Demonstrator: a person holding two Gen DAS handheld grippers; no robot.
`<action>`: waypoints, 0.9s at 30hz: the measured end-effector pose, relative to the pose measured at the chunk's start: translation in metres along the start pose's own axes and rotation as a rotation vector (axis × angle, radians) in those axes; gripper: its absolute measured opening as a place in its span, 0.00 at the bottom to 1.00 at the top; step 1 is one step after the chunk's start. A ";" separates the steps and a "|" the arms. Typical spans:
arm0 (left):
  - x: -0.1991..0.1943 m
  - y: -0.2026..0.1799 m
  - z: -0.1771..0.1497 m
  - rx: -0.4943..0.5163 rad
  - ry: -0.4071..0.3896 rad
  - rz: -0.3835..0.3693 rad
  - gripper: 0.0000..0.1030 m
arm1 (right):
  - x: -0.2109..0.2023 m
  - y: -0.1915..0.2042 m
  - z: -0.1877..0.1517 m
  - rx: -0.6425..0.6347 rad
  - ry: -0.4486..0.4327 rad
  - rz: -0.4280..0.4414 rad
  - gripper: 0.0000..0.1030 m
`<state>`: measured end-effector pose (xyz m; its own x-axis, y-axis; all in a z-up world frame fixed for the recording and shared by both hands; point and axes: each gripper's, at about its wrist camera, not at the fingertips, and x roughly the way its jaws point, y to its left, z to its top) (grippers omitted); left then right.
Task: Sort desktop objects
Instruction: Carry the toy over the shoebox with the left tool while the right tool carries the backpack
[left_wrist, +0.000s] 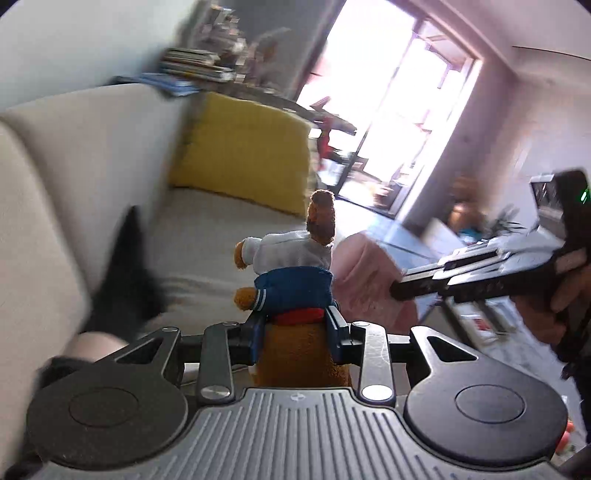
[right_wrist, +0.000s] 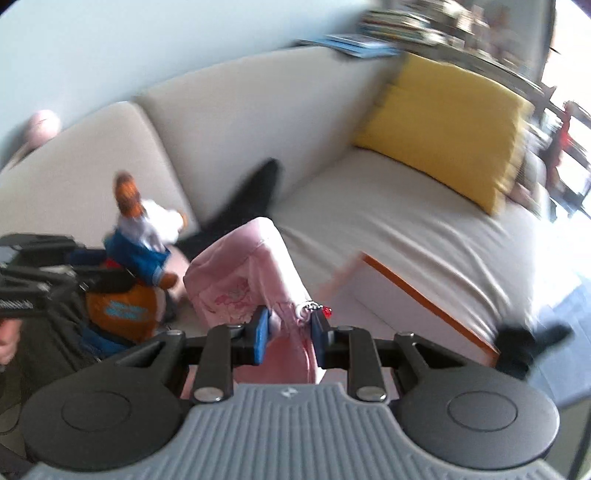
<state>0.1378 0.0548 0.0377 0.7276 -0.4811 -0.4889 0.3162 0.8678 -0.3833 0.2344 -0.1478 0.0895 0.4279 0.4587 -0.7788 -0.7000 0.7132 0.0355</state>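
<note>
In the left wrist view, the left gripper had its fingers clenched on a plush toy, a brown stuffed animal in a white shirt and blue shorts. The blue pads pressed the toy's lower body from both sides, and its head rose above them, clear of the sofa behind. A yellow cushion leaned against the sofa's back, and a black garment lay on the seat to the left. To the right of the toy hung a pink cloth item, with the right gripper reaching in from the right edge, a hand around its handle. Bright glass doors filled the background.

In the right wrist view, the right gripper had its fingers grasping the pink cloth item, which bulged up between and beyond the blue pads; a small red charm on a chain dangled just beside the right pad. At the left, the plush toy stood held in the left gripper, above an orange fabric thing with pale lettering too blurred to read. The yellow cushion rested at the sofa's far right, and the black garment lay in the corner of the seat. A white panel with an orange edge lay against the seat front.
</note>
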 end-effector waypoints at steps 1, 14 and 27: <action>0.015 -0.007 0.003 0.008 0.007 -0.025 0.37 | -0.003 -0.008 -0.008 0.029 0.012 -0.031 0.25; 0.172 -0.080 0.007 0.018 0.308 -0.190 0.37 | 0.012 -0.099 -0.088 0.417 0.146 -0.155 0.25; 0.245 -0.081 -0.027 -0.064 0.570 -0.150 0.36 | 0.033 -0.118 -0.115 0.611 0.164 0.032 0.00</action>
<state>0.2740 -0.1367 -0.0722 0.2304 -0.6044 -0.7626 0.3407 0.7842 -0.5186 0.2653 -0.2779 -0.0121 0.2852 0.4323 -0.8554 -0.2377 0.8965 0.3739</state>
